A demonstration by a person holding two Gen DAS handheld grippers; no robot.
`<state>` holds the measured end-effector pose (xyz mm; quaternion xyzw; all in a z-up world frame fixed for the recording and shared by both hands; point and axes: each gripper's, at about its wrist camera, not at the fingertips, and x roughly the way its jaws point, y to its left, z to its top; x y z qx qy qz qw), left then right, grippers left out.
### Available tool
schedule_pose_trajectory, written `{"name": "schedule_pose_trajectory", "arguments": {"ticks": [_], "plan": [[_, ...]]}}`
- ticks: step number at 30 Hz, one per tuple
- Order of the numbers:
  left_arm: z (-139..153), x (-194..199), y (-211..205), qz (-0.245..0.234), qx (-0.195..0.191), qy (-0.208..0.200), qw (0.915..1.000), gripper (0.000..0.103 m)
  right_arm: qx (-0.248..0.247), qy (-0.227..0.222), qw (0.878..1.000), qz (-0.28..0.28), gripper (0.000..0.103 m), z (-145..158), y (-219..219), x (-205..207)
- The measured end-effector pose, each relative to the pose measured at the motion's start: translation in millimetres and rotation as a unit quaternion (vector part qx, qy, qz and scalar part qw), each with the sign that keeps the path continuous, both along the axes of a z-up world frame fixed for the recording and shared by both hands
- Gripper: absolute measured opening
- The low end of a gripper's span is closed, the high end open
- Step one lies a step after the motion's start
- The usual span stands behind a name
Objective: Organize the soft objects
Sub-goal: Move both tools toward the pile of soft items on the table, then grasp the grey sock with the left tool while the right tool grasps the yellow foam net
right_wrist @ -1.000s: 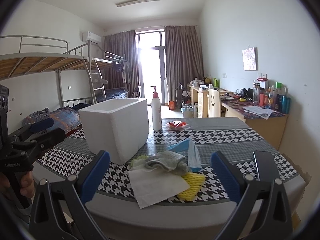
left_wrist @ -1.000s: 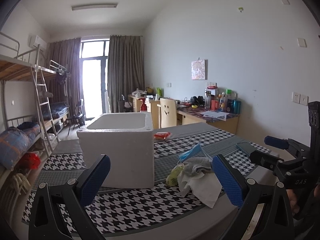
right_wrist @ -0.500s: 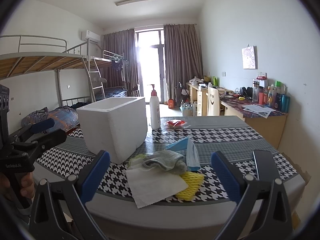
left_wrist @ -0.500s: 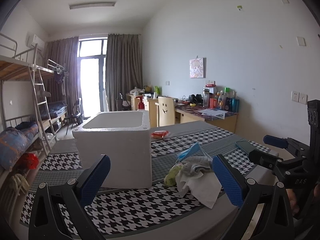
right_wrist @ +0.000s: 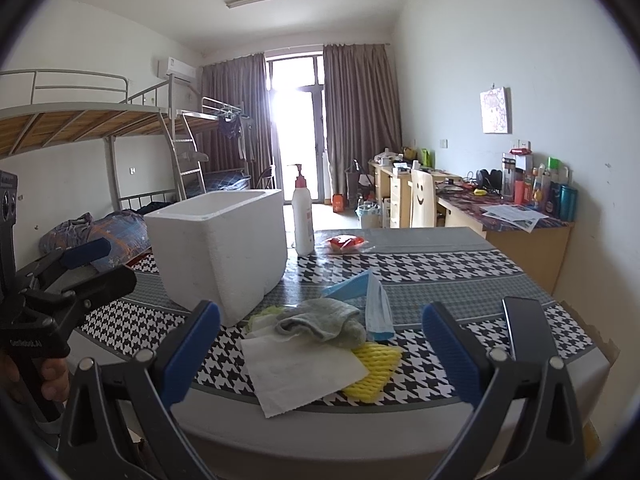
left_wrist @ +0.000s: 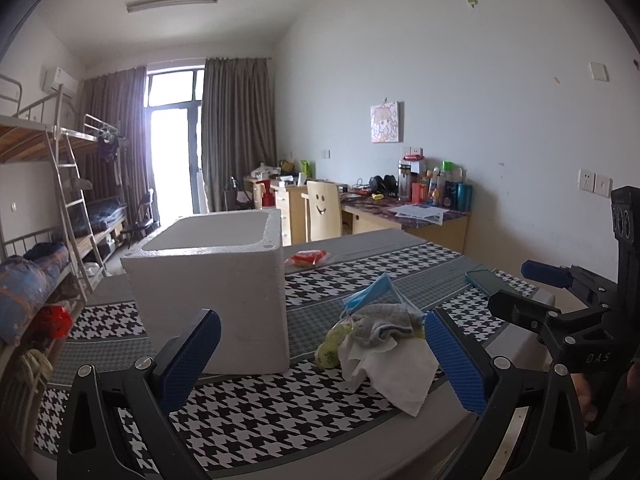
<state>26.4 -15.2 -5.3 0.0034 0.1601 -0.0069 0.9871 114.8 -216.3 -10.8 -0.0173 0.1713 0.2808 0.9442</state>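
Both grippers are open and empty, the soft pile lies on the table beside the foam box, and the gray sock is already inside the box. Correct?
Not quite. The right wrist view shows the gray sock on the pile, outside the foam box. The left gripper and right gripper are open and empty.

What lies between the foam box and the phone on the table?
The pile of soft things: grey sock, tissue, blue mask, yellow net. Right wrist view shows it between foam box and phone.

The left black claw with blue pads (left_wrist: 322,354) is wide open and holds nothing. The right black claw with blue pads (right_wrist: 322,350) is wide open too, side by side.
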Motion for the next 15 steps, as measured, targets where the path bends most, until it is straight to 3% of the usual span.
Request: {"name": "schedule_pose_trajectory", "arguments": {"ticks": [15], "plan": [[-9.0,28.5,-8.2,-0.007,-0.004,0.032,0.9994,0.102,-0.011,0.026,1.0,-0.012,0.102,-11.1,-5.6,24.6]]}}
